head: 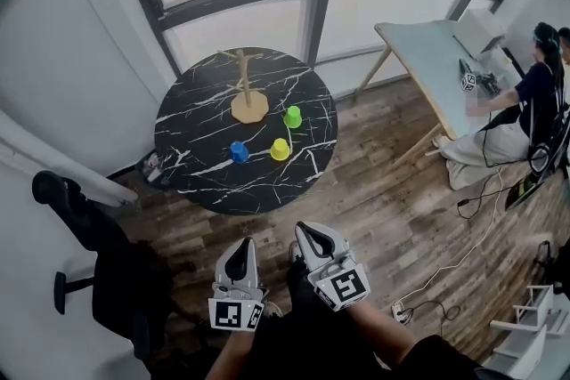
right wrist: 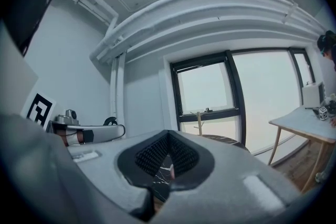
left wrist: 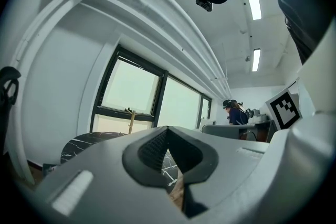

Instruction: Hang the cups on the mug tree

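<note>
Round black marble table [head: 191,165] with mug tree [head: 247,93]; left gripper [head: 239,250] and right gripper [head: 307,236] closed, empty

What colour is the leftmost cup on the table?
The leftmost cup is blue. It shows best in the head view.

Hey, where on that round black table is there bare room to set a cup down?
Bare patches: the left side of the round black marble table, between the wooden mug tree and the rim, and its near edge below the blue cup and yellow cup. Crowded around the green cup, mid-table.
</note>
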Motion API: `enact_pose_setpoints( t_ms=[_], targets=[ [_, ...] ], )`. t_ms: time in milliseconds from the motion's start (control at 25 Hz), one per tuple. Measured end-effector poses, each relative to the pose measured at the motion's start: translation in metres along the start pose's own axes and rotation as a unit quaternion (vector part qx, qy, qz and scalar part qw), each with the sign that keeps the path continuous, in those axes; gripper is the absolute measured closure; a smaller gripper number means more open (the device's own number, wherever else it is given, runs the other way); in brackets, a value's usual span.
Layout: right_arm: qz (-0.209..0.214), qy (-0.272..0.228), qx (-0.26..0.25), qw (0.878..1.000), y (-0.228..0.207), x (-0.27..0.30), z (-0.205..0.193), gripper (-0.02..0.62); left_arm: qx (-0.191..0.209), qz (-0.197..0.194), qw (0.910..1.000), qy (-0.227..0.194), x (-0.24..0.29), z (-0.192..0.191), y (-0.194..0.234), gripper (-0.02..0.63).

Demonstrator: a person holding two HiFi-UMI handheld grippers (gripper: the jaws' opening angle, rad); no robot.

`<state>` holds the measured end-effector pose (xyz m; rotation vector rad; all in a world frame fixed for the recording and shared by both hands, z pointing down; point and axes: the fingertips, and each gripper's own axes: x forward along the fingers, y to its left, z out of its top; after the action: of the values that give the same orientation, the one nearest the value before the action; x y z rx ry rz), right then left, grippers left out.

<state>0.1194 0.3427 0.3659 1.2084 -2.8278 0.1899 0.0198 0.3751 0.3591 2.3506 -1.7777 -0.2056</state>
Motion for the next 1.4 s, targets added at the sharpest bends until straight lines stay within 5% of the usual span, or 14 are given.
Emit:
enact_pose_setpoints(
  t_ms=[600,1400],
  targets=[
    [0.041,0.026,0.016,0.999,-0.072,0.060,-0.010,0.598,-0.004,0.044,0.9988,0.021,0.105,-0.016,0.013,0.606],
    [0.055,0.034,0.018,0.998,-0.108,0.092,-0.022,0.598,0.010,0.049,0.9986,0.017,0.140,-0.009,0.015,0.606]
  ],
)
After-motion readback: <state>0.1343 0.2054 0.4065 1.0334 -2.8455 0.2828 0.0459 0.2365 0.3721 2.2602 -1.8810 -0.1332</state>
